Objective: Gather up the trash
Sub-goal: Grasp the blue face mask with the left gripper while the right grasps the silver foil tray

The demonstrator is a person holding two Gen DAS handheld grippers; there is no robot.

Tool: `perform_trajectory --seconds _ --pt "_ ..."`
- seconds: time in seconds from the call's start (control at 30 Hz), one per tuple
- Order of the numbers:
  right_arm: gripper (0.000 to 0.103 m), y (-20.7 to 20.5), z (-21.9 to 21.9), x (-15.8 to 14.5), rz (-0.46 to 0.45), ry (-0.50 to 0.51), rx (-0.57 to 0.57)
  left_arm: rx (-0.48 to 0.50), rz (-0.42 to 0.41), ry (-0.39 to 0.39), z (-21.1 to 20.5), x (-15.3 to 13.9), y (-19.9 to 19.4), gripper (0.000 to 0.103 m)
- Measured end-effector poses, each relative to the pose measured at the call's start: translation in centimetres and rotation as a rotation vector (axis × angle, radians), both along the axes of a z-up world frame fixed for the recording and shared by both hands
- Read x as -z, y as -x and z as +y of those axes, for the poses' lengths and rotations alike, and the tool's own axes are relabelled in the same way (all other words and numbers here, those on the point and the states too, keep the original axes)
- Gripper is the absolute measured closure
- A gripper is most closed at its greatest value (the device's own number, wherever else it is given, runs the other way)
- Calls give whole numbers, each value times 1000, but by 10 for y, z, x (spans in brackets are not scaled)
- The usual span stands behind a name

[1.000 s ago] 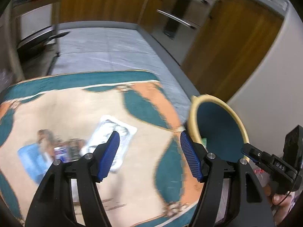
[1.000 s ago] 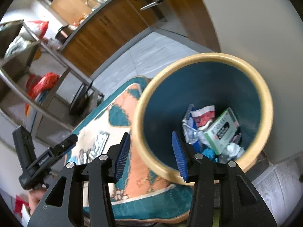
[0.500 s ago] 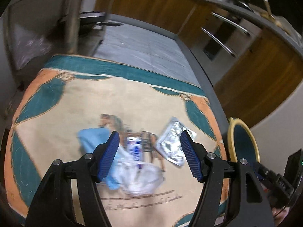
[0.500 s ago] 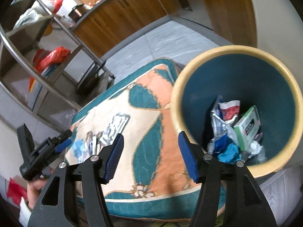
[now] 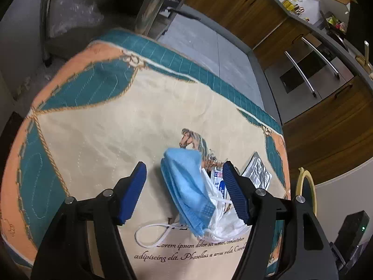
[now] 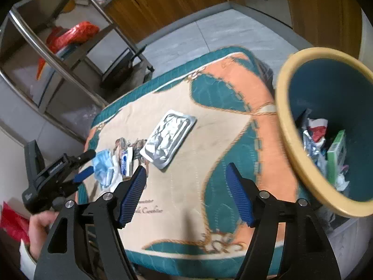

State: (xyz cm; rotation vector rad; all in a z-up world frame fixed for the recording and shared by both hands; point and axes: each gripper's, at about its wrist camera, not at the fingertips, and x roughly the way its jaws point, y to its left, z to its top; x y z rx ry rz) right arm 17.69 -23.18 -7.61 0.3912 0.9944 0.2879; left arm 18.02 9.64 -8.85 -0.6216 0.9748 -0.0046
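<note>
Below, the open left gripper frames a blue face mask.

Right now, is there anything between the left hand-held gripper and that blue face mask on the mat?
Nothing visible. The left hand-held gripper is open, with the blue face mask lying on the mat framed between its fingers. A white plastic bag and small packet lie against the mask's right side, not in front.

home kitchen: wooden cabinets (bar handles), cluttered countertop, metal shelving rack.
</note>
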Motion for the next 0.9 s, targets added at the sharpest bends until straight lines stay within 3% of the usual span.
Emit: perform_trajectory --seconds 0.13,0.2,0.27,0.5,0.7,0.9 --pt "29 -13 17 6 34 10 9 18 21 60 4 11 -3 54" --pt "27 -23 28 9 49 22 14 33 26 74 5 15 -3 82" --pt "26 -30 37 11 59 35 16 37 18 76 7 16 -3 90" --pt "24 -58 80 16 88 141 11 -34 -89 90 24 -3 6 96" --pt "24 -75 93 32 141 217 95 -119 -145 135 41 -12 16 96" --pt "14 -86 111 39 130 285 83 -128 -181 159 44 -19 18 96"
